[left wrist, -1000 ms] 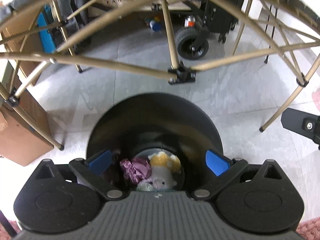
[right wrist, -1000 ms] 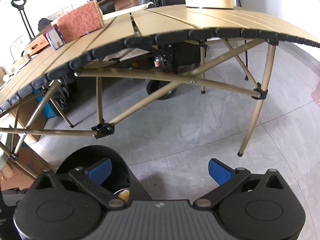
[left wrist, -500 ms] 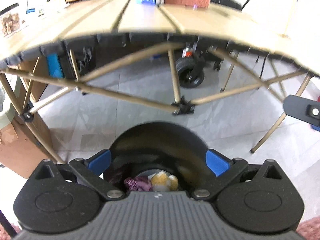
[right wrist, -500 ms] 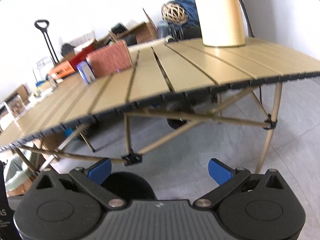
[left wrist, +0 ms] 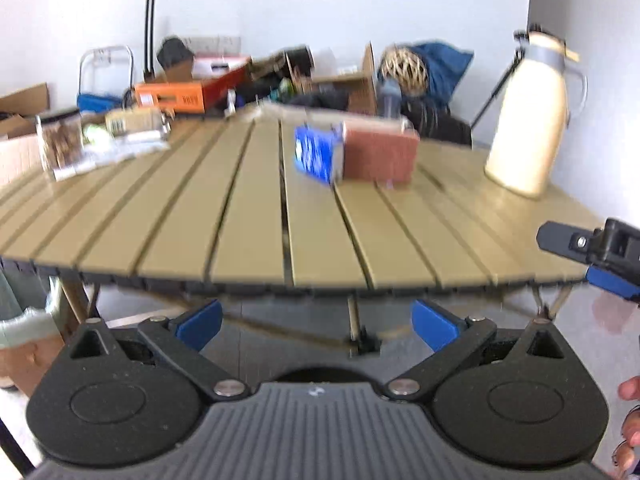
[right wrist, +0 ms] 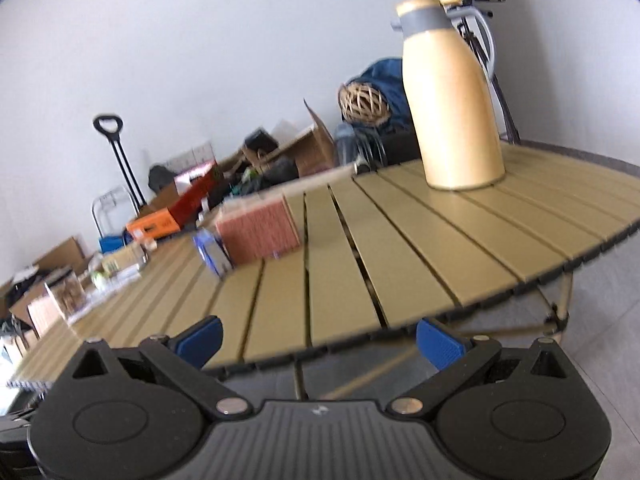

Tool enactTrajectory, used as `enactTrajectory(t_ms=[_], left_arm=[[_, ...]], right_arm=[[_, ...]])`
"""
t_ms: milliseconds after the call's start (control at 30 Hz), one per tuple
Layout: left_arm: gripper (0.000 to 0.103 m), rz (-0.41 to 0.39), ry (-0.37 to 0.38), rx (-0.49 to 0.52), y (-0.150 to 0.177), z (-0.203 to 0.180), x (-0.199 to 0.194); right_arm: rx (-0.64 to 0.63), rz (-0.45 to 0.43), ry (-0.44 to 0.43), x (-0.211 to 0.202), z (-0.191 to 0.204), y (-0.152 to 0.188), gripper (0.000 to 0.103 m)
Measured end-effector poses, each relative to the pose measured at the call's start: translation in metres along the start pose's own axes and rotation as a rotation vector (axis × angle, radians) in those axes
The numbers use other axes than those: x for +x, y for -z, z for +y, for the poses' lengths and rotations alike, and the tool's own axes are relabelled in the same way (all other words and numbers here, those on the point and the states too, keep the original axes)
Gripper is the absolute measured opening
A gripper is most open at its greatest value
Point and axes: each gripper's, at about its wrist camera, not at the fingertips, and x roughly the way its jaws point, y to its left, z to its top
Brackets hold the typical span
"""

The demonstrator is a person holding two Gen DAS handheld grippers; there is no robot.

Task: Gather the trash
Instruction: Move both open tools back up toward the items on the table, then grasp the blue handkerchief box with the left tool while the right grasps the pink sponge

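My left gripper (left wrist: 316,322) is open and holds nothing, level with the near edge of the tan slatted table (left wrist: 256,216). The right gripper (right wrist: 320,340) is also open with nothing in it, and shows in the left wrist view as a black and blue piece (left wrist: 592,248) at the right edge. On the table's far left lie blurred pale wrappers or papers (left wrist: 120,148) beside a clear jar (left wrist: 60,144). A dark arc (left wrist: 320,374) just above my left gripper's body may be the black bin's rim.
A blue carton (left wrist: 316,156) leans on a red-brown box (left wrist: 380,156) mid-table. A cream thermos jug (right wrist: 452,100) stands at the right. Boxes, a trolley handle (left wrist: 150,16) and a helmet (left wrist: 404,66) crowd the wall behind. A person's fingers (left wrist: 630,392) show at the right.
Both views have swung up from the floor under the table to the tabletop. The black bin with its crumpled trash has dropped almost out of the left wrist view.
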Motion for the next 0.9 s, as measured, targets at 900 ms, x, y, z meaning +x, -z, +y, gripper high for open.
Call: enactTrajectory(t_ms=[900], left_arm=[[0.103,-0.061,-0.045,-0.114,-0.111,0.017,0.105]], right_arm=[[-0.028,-0.051,0.07,0.125,0.023,-0.07,0.103]])
